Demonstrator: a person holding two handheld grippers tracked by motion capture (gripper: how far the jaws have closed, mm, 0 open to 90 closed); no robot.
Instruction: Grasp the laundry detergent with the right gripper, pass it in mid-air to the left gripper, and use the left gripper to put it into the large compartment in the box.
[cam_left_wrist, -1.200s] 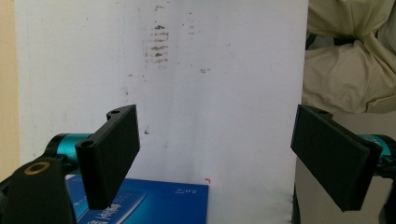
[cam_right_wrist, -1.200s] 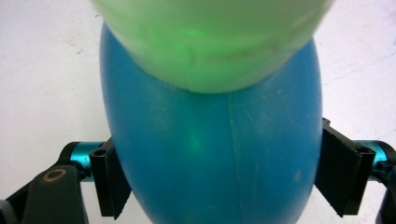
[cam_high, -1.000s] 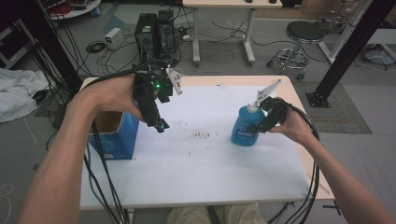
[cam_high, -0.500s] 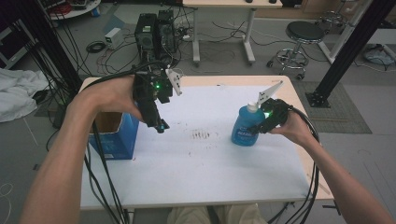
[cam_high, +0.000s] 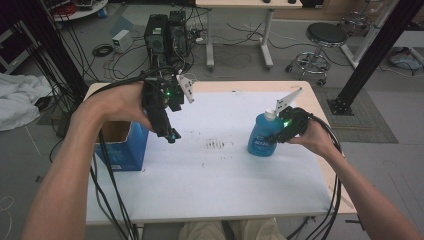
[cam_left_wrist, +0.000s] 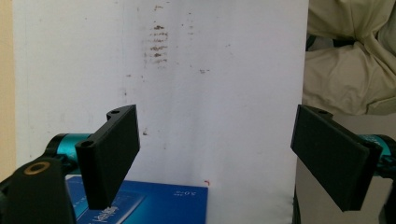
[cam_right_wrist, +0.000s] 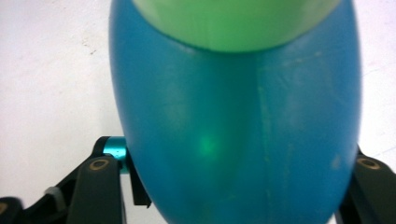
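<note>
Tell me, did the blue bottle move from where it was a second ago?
No. The blue bottle stands at the same spot beside the brown smudges on the white sheet.

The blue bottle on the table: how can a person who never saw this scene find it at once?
Start at the white table and go to its right side. There the blue bottle stands upright with a pale cap, the right gripper closing around it. The other blue thing, the cardboard box, is square and at the left edge.

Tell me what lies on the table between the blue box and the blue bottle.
In the high view, between the blue box and the blue bottle lies only bare white sheet, marked with dark smudges.
</note>
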